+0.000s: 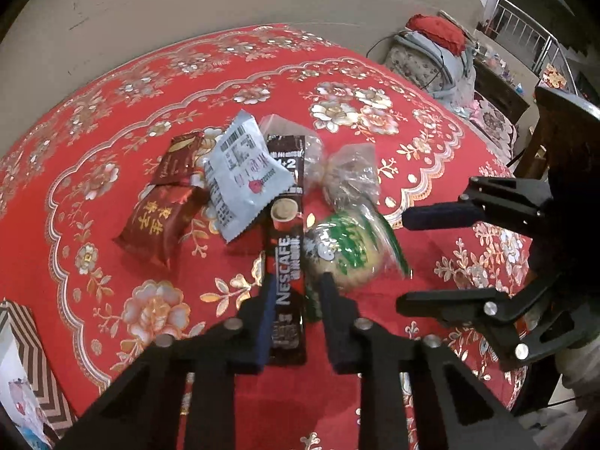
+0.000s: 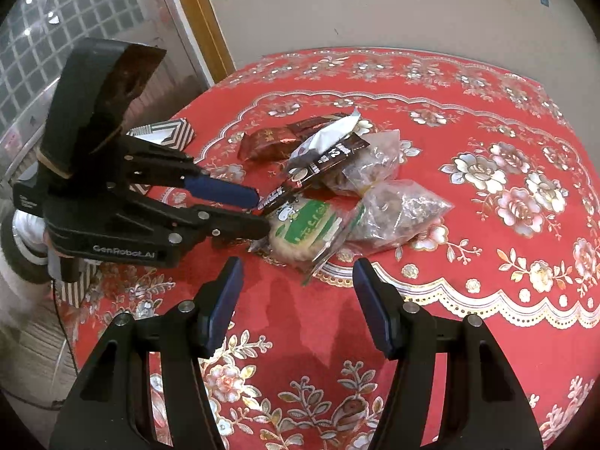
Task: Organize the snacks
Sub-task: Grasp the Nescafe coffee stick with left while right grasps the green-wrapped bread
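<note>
The left gripper reaches steeply down over a red floral tablecloth, its jaws pinching a dark Nescafe coffee stick that lies lengthwise between its blue-padded fingers. The stick sits at the near edge of a small heap of snacks at the middle of the table: a round biscuit in a green-printed wrapper touches it on the right, a silver-grey packet lies partly over its far end, two dark red packets rest to the left, and clear bags of brownish snacks lie behind. The right gripper enters from the right edge, jaws spread with nothing between them, just beside the biscuit. The right wrist view shows that gripper angled down at bare cloth in front of the biscuit, apart from it, and the left gripper coming in from the left, its fingertips closed on the stick's end. Only this view shows the left tool's body lettered GenRobot.AI and a chevron-patterned box beyond it at the table's edge.
</note>
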Demonstrator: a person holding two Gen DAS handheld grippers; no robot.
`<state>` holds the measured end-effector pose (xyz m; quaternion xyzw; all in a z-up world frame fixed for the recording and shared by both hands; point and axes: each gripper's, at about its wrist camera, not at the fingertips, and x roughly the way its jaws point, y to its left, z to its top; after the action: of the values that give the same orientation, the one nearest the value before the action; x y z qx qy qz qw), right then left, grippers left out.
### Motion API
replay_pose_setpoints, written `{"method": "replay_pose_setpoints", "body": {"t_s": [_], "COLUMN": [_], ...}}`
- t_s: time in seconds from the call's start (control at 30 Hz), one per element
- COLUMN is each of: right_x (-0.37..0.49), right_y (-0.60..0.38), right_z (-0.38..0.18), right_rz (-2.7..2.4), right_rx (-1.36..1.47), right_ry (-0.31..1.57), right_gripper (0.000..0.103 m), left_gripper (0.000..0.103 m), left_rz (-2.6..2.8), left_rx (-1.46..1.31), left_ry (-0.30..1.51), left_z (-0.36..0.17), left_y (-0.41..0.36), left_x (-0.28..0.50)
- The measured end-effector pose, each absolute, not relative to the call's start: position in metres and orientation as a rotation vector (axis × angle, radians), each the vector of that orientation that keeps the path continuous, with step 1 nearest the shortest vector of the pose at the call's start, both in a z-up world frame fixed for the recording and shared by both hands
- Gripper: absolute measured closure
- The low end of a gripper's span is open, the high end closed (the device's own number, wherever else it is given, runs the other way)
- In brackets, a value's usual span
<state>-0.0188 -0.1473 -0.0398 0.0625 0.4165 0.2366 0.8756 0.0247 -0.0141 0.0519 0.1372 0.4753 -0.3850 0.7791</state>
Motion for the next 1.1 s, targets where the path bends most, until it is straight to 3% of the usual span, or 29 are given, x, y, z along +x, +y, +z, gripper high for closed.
{"method": "replay_pose_setpoints", "body": {"t_s": [0.33,0.47,0.57,0.73,0.77,0.8,1.1], "right_x": [-0.017,-0.017,-0.017,-0.017,-0.017,-0.017,-0.015], "right_y": [-0.145,-0.149,-0.152,-0.153,-0.153,-0.152,-0.137], "right_z": [-0.040,-0.040,-0.041,-0.043,-0.043,-0.043,-0.042], "right_rz": [0.487,0.482,0.478,0.476,0.477,0.477,0.512], "right_rx": [0.121,0.124,0.134,0.135,0.133,0.130,0.059], "right_ry": [0.874,0.876,0.877,0.882,0.882,0.881,0.874], "right_gripper": [0.042,0.042,0.042,0.042,0.042,0.042,0.042], "left_gripper": [0.083,0.056,0.052,0.052,0.059,0.079,0.080], "left_rz": [-0.782,-0.769,-0.760,-0.744,-0.736,-0.733,-0.698], "left_rx": [0.256,0.270,0.253,0.263,0.277,0.286,0.264], "left_ry": [1.045,1.048,1.053,1.065,1.059,1.065,1.077], "left_z": [0.052,0.050,0.049,0.046,0.045,0.043,0.045], "left_y": [-0.001,-0.012,-0.018,-0.032,-0.034,-0.036,-0.012], "left_x": [0.028,0.033,0.040,0.049,0.048,0.047,0.034]}}
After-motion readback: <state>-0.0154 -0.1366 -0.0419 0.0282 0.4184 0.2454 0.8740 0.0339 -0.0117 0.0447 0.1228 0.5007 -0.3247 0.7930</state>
